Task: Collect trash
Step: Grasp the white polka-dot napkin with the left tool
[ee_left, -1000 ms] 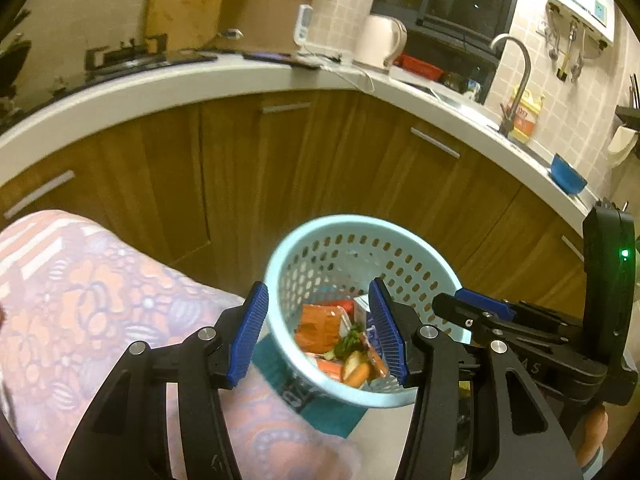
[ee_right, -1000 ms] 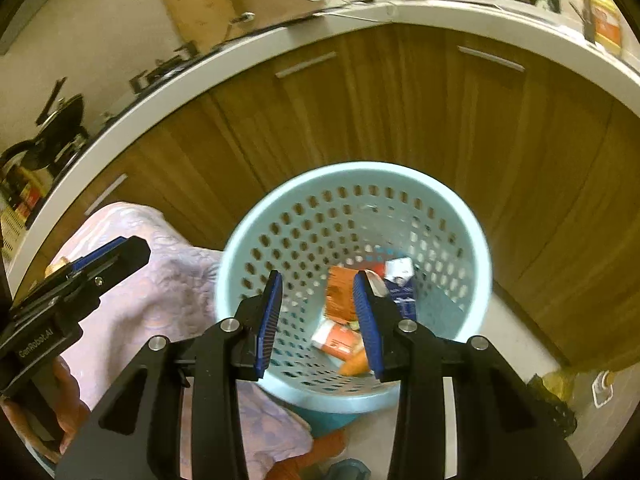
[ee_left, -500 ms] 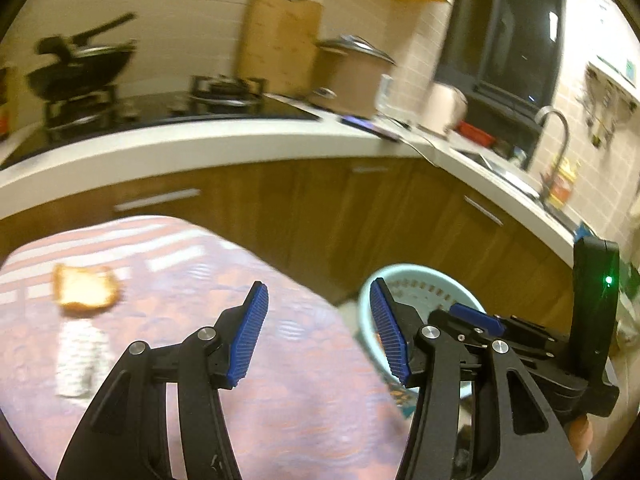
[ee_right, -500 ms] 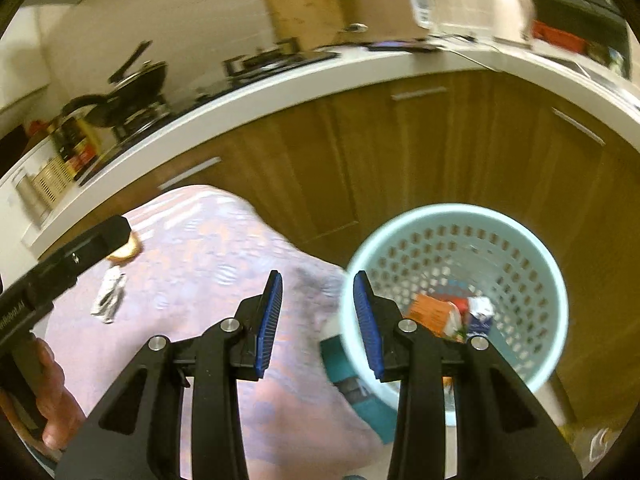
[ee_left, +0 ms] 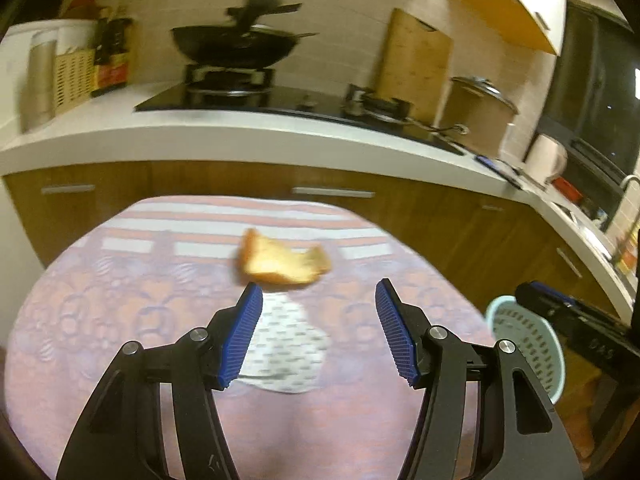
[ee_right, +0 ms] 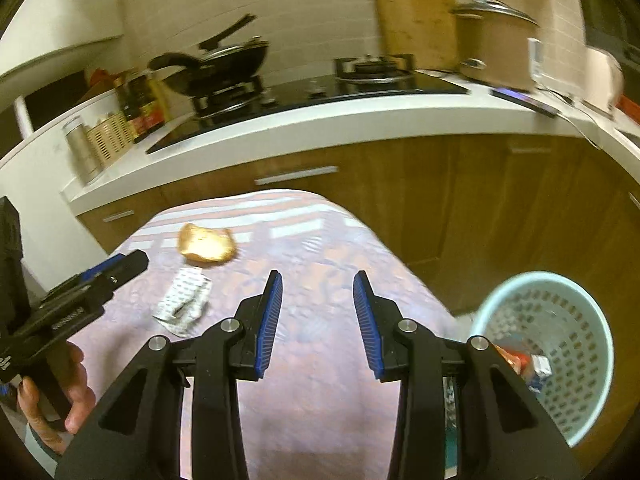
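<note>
Both hand-held grippers empty: left hand-held gripper (ee_left: 319,294) spreading, right hand-held gripper (ee_right: 317,280) apart; basket (ee_right: 592,364) contents half-hidden (blurred).

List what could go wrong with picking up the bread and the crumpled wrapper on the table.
1. The bread piece and crumpled wrapper lie touching; the opening left gripper, empty, may catch both or knock one aside.
2. The wrapper is flat on the soft tablecloth; pads could pinch cloth.
3. The basket sits beside and below the table; a carried piece could drop short.

A curved white countertop (ee_left: 256,140) over wooden cabinets (ee_right: 460,188) is seen beyond the claw, backed by a tiled wall (ee_right: 312,4); dim, warm light is cast throughout.
</note>
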{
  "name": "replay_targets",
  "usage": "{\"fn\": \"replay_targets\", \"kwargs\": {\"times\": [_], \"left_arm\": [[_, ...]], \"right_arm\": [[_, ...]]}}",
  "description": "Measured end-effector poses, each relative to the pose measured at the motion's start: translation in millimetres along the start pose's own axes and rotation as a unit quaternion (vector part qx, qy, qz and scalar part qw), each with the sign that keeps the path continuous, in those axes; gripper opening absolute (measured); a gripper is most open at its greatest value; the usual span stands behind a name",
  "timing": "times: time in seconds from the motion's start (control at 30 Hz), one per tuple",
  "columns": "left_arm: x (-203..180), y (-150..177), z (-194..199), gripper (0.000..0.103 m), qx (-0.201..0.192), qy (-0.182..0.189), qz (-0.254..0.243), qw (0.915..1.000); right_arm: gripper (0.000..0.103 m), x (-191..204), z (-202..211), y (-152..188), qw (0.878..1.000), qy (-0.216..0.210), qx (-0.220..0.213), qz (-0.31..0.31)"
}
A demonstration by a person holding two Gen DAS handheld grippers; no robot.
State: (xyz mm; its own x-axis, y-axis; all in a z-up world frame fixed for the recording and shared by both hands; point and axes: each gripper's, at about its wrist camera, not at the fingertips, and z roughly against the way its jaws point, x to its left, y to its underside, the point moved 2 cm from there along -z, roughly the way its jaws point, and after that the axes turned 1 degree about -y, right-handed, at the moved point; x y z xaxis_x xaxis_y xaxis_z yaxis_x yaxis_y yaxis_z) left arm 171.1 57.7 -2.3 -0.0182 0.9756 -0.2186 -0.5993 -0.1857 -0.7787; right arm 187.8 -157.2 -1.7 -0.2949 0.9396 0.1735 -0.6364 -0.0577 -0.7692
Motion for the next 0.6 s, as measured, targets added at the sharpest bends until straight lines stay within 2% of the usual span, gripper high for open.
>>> {"fn": "replay_targets", "kwargs": {"times": [0.07, 0.13, 0.17, 0.27, 0.37, 0.5, 0.6], "left_arm": [[15.8, -0.4, -4.9, 0.057, 0.011, -0.012, 0.006, 0.9999], [26.8, 1.7, -11.3, 0.065, 0.026, -0.014, 0.01, 0.9995], [31.3, 3.6, -15.6, 0.066, 0.035, -0.014, 0.011, 0.9992], [37.9, 13.9, -35.5, 0.067, 0.071, -0.008, 0.008, 0.9974], [40.8, 26.8, -57.0, 0.067, 0.108, 0.007, 0.017, 0.9939], [35.2, 36.5, -69.3, 0.067, 0.123, 0.014, 0.002, 0.9924], [29.1, 39.5, -72.7, 0.075, 0.122, 0.011, -0.012, 0.9924]], "right_arm": [[0.034, 11.6, -12.2, -0.9, 1.0, -0.012, 0.0, 0.003], [0.034, 19.8, -24.2, 1.5, 1.0, -0.022, -0.001, 0.006], [0.034, 22.6, -29.8, 3.0, 1.0, -0.026, 0.0, 0.006], [0.034, 28.1, -54.9, 14.5, 0.999, -0.053, 0.007, 0.004], [0.034, 28.9, -74.1, 25.4, 0.998, -0.051, 0.024, 0.0], [0.034, 22.2, -85.2, 32.1, 0.998, -0.053, 0.038, -0.015], [0.034, 18.4, -86.8, 33.4, 0.998, -0.054, 0.04, -0.021]]}}
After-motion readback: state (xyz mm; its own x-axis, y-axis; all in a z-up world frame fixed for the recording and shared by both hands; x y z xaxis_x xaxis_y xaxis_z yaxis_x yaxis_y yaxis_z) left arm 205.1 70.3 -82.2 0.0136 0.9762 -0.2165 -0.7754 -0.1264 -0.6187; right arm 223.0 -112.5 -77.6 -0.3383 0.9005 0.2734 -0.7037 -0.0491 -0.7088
